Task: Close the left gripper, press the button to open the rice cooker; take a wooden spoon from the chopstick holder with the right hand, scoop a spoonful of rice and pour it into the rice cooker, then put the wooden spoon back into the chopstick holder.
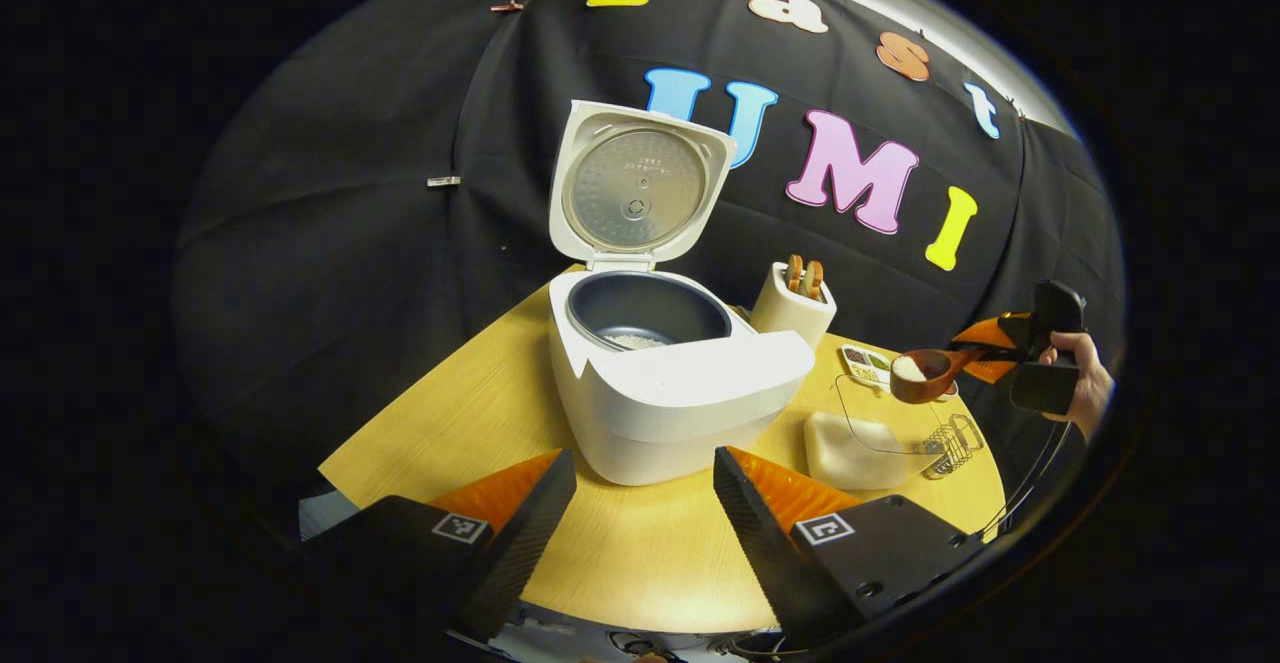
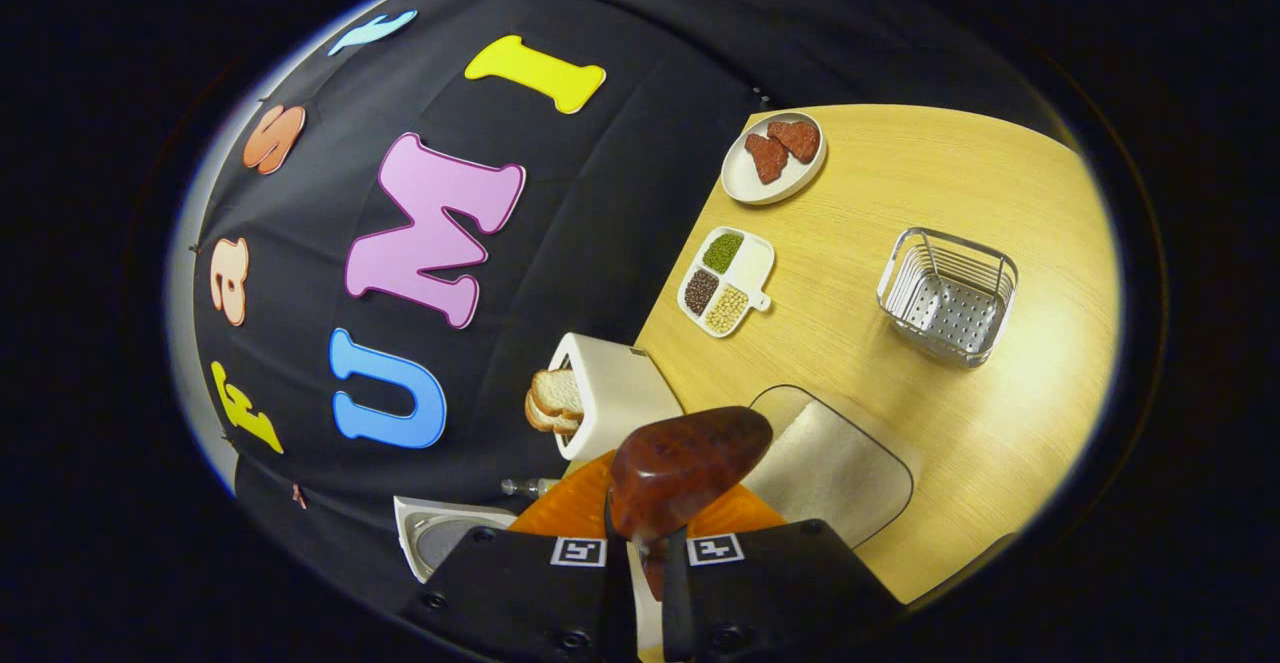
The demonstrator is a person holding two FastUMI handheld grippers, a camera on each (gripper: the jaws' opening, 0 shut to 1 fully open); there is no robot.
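Observation:
The white rice cooker (image 1: pixel 670 383) stands on the wooden table (image 1: pixel 450 423) with its lid (image 1: pixel 635 183) up; a little rice lies in its dark pot (image 1: pixel 640 318). Before it, my left gripper (image 1: pixel 645 473) is open, its fingers apart and holding nothing. Far right in the left gripper view, a hand (image 1: pixel 1085 383) holds my right gripper (image 1: pixel 1000 348), shut on the handle of a wooden spoon (image 1: pixel 925 373) loaded with rice, above a clear rice box (image 1: pixel 850 448). In the right gripper view the spoon's bowl (image 2: pixel 690 468) juts from my right gripper (image 2: pixel 640 533) over that box (image 2: pixel 830 468).
A metal wire holder (image 2: pixel 945 293) stands to the right of the rice box. A white toaster with bread (image 2: pixel 600 393) sits beside the cooker. A divided dish of beans (image 2: pixel 725 283) and a plate with red pieces (image 2: pixel 775 158) lie near the wall.

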